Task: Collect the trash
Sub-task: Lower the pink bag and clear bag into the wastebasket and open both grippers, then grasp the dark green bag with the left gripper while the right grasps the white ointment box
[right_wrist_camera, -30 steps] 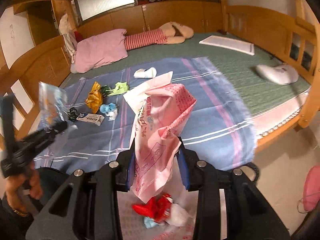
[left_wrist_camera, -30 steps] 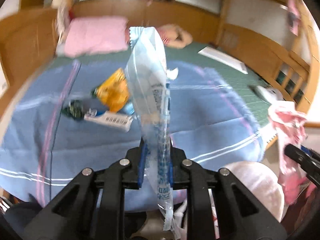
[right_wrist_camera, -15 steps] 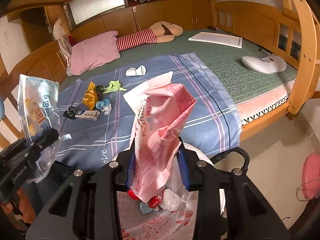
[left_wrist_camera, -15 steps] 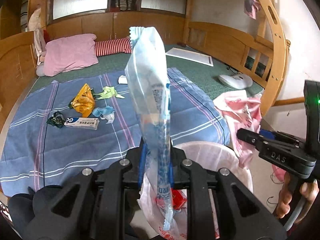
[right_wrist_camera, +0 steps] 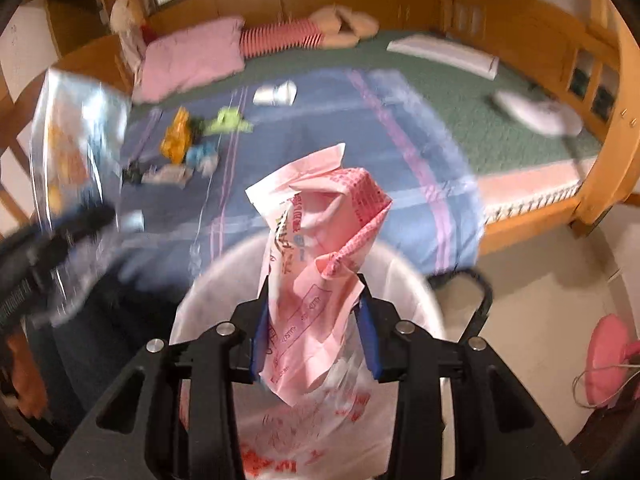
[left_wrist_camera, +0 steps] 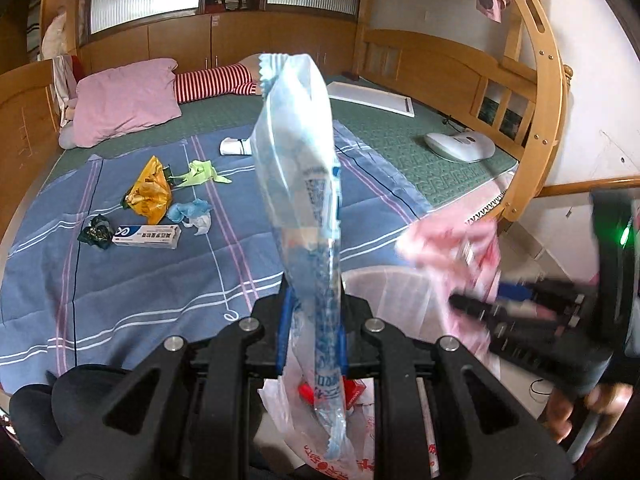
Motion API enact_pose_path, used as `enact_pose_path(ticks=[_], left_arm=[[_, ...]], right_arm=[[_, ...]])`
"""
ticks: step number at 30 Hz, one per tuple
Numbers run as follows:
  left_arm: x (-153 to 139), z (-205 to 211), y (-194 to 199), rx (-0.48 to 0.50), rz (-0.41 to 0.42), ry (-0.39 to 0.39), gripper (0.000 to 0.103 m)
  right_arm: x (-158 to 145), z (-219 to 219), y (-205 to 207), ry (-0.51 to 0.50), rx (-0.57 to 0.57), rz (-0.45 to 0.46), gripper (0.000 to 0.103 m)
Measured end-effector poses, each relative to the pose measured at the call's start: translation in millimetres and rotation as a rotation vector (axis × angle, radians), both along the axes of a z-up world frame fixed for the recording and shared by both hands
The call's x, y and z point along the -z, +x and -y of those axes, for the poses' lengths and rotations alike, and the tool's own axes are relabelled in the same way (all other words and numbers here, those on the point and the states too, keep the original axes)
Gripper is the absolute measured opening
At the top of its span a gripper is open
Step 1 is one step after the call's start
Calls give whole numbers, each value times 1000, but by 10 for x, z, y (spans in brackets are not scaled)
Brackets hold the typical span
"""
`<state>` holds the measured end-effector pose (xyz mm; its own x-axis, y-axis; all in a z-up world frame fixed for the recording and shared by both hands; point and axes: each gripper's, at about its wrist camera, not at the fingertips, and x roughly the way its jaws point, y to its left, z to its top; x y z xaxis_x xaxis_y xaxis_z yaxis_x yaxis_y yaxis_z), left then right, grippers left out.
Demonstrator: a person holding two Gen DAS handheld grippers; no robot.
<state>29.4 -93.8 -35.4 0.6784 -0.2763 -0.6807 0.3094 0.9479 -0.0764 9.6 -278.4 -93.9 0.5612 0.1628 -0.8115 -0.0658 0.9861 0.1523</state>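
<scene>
My left gripper [left_wrist_camera: 312, 320] is shut on a clear blue plastic wrapper [left_wrist_camera: 300, 184] that stands upright, above the white bag-lined trash bin [left_wrist_camera: 384, 284]. My right gripper [right_wrist_camera: 314, 336] is shut on a crumpled pink paper wrapper [right_wrist_camera: 320, 232], held over the same bin [right_wrist_camera: 224, 280]. Each gripper shows in the other's view, the right [left_wrist_camera: 472, 304] blurred with its pink wrapper [left_wrist_camera: 452, 244], the left [right_wrist_camera: 92, 216] blurred with its wrapper [right_wrist_camera: 76, 136]. More trash lies on the blue blanket [left_wrist_camera: 140, 280]: a yellow wrapper [left_wrist_camera: 150, 192], green paper [left_wrist_camera: 202, 172], blue scrap [left_wrist_camera: 188, 210], a toothpaste box [left_wrist_camera: 146, 236], a dark wad [left_wrist_camera: 96, 232].
A pink pillow [left_wrist_camera: 124, 100], a striped plush [left_wrist_camera: 216, 82], a white board [left_wrist_camera: 372, 98] and a white device [left_wrist_camera: 460, 146] lie on the green mattress. A wooden bed frame [left_wrist_camera: 536, 120] rises at the right. A pink object [right_wrist_camera: 612, 360] stands on the floor.
Both grippers have moved in over the trash bin, the right one lower and tilted down with motion blur. Both wrappers stay held.
</scene>
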Motion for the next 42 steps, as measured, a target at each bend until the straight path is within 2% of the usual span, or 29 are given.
enact_pose_path(ticks=[1, 3, 6, 11, 17, 20, 22, 25, 29, 31, 32, 33, 35, 39, 42], left_arm=[[-2, -1, 5, 0, -3, -2, 19], [14, 7, 14, 4, -9, -2, 19], [39, 37, 9, 15, -16, 1, 19], [79, 102, -9, 53, -31, 1, 19], [157, 289, -77, 169, -52, 32, 21], [197, 388, -129, 201, -46, 63, 34], [198, 423, -161, 211, -32, 79, 57], [156, 406, -186, 195, -2, 83, 71], [131, 314, -143, 153, 16, 80, 78], [130, 234, -84, 113, 25, 86, 82], [133, 151, -33, 56, 42, 104, 82], [130, 73, 17, -6, 58, 122, 82], [140, -247, 191, -197, 70, 144, 82], [311, -1390, 657, -543, -81, 4, 74], [418, -2218, 806, -730, -130, -61, 74]], right_arm=[[47, -8, -15, 8, -9, -18, 46], [104, 2, -32, 6, 2, -41, 68], [-7, 133, -52, 40, 76, 4, 79], [-209, 511, -134, 157, 233, 79, 81], [-333, 752, -215, 188, 327, 140, 81], [-341, 752, -209, 183, 332, 139, 81], [-323, 738, -199, 183, 331, 134, 81], [-284, 720, -186, 187, 327, 122, 81], [-244, 674, -162, 182, 310, 115, 81], [-231, 642, -150, 172, 305, 114, 81], [-217, 622, -131, 166, 300, 110, 81], [-199, 595, -110, 158, 292, 103, 81], [-152, 543, -64, 145, 273, 85, 81], [-34, 371, 91, 112, 225, 49, 81], [69, 131, 339, 105, 162, 7, 81]])
